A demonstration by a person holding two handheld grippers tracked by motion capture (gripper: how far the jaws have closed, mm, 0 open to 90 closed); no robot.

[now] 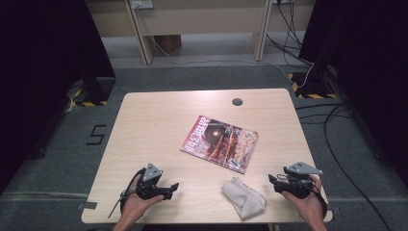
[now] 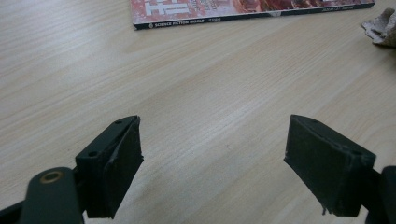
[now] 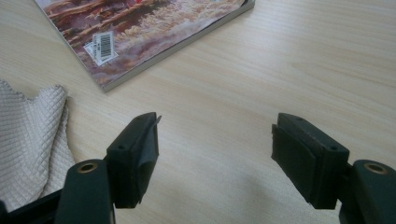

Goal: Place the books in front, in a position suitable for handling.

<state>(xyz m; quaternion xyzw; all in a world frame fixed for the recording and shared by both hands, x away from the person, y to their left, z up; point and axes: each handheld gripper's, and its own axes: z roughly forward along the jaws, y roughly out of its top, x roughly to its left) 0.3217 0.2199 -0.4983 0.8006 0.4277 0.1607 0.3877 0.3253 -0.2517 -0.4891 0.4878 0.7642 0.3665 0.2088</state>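
Note:
A magazine (image 1: 220, 143) with a red and brown cover lies flat near the middle of the wooden table (image 1: 149, 125). Its lower edge crosses the top of the left gripper view (image 2: 252, 9), and its barcode corner reaches into the right gripper view (image 3: 140, 37). A crumpled whitish cloth (image 1: 243, 197) sits near the front edge, between the two hands. My left gripper (image 1: 174, 186) rests at the front left, open with nothing between its jaws (image 2: 212, 154). At the front right, my right gripper (image 1: 271, 179) is open too and holds nothing (image 3: 215, 149), with the cloth (image 3: 32, 140) just to its left.
A round cable hole (image 1: 237, 101) is set in the table near its far edge. Beyond the table are grey floor, wooden furniture legs (image 1: 142, 33) and cables (image 1: 332, 120) at the right. Dark curtains close both sides.

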